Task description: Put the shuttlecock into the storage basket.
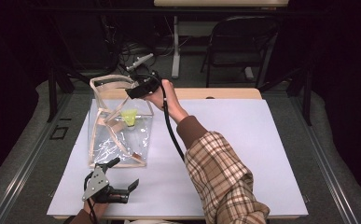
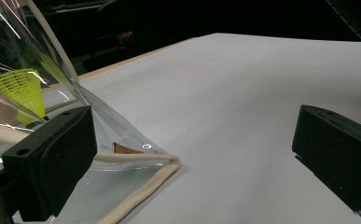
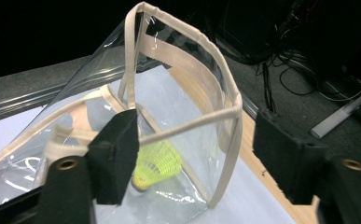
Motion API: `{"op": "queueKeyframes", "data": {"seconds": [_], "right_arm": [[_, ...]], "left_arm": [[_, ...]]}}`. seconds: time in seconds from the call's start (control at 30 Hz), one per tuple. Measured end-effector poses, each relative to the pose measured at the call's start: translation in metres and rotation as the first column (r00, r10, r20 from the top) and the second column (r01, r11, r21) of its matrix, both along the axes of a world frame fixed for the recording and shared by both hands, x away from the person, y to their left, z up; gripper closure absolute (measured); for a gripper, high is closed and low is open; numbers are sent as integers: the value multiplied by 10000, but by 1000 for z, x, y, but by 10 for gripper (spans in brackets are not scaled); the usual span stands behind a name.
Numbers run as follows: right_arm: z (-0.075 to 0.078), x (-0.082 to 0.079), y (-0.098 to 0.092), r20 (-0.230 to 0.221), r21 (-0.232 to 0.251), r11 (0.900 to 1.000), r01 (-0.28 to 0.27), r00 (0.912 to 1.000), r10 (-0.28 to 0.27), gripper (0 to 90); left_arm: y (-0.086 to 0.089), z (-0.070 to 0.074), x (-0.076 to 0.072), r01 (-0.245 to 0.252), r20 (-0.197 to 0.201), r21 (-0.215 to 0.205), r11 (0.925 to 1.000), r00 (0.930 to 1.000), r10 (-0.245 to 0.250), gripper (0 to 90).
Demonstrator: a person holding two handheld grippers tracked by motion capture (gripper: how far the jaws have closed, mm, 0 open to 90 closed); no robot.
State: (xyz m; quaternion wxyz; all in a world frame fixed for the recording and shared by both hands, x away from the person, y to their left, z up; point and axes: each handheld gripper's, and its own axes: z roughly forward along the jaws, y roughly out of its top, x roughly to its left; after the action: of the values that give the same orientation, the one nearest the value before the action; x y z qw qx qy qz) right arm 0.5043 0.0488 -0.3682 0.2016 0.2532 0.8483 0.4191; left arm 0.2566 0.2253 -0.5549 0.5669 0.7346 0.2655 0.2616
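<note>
A clear plastic bag (image 1: 117, 135) with cream trim stands on the white sheet (image 1: 243, 140) at the left. A yellow shuttlecock (image 1: 130, 116) lies inside it. My right gripper (image 1: 134, 91) hovers at the bag's far top rim, jaws open. In the right gripper view the bag's rim (image 3: 183, 60) and the shuttlecock (image 3: 159, 163) show between the jaws of the right gripper (image 3: 201, 156), and the pads press on nothing. My left gripper (image 1: 122, 174) rests near the table's front edge, open. In the left gripper view, the left gripper (image 2: 194, 154) has the bag's near corner (image 2: 141, 186) beside its left jaw, with the shuttlecock (image 2: 22, 91) behind.
The white sheet covers most of the wooden table (image 1: 225, 93), with bare room to the right of the bag. A plaid-sleeved arm (image 1: 215, 168) crosses the middle. Beyond the far edge stand a folding chair (image 1: 243, 42), a table leg (image 1: 175, 46) and floor cables (image 1: 131, 51).
</note>
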Motion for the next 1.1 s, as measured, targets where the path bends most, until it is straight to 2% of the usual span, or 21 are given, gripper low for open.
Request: {"op": "queueKeyframes", "data": {"seconds": [0.33,0.67,1.1], "right_arm": [[0,-6,-28,-139,196,9998,-98,9999,100,148],[-1,-15,-50,-179,247,9995,-172,9997,176,93],[-11,-27,-78,-280,252,9996,-107,9995,114,38]], "left_arm": [[-1,-1,1,-54,-38,59,10000,10000,54,0],[-1,-1,1,-80,-50,83,9999,10000,80,0],[-1,-1,1,-58,-60,96,9999,10000,59,0]]}}
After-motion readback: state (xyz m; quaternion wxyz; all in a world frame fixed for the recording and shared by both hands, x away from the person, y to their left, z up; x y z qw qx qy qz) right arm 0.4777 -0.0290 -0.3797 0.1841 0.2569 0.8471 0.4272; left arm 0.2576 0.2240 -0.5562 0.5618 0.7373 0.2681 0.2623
